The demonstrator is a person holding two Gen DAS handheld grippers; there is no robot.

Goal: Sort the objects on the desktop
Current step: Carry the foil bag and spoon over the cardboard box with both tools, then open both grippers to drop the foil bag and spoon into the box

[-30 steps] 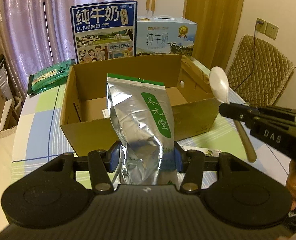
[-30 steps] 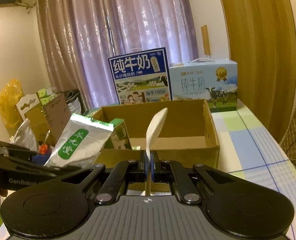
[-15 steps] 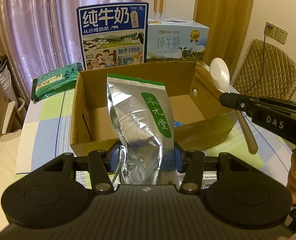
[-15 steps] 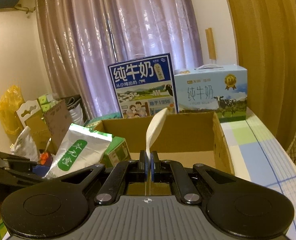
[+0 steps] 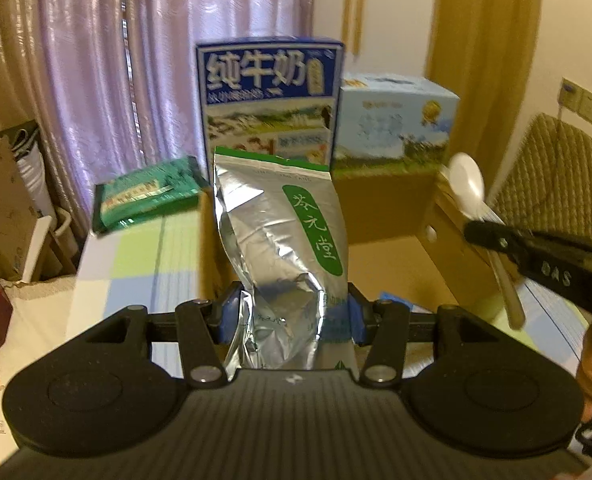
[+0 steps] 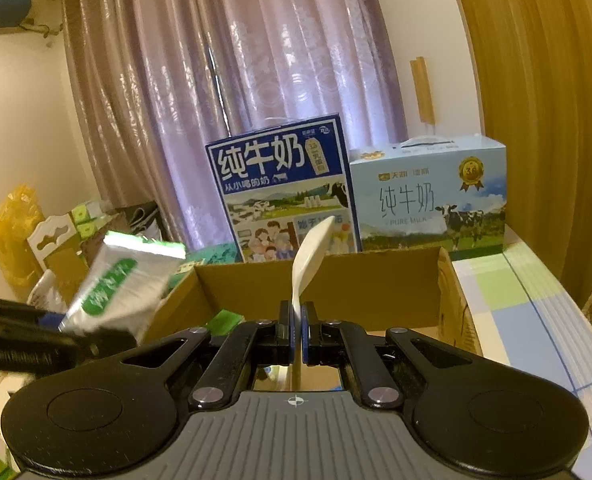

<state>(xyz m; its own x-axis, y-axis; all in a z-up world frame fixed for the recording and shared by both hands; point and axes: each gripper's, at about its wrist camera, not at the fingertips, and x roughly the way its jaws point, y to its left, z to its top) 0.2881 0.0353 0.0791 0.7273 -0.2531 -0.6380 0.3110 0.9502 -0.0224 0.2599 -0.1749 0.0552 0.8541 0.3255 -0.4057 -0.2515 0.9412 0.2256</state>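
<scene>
Two milk cartons [image 6: 284, 192] behind the cardboard box [image 6: 376, 288].

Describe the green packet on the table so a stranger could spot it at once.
Find the open cardboard box on the checked tablecloth. Left of its back corner, before the curtain, lies the green packet: flat and dark green, unlike the upright blue milk cartons beside it.

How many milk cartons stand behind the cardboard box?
2: a dark blue carton behind the box's back wall, and a light blue carton right beside it. More may be hidden.
</scene>
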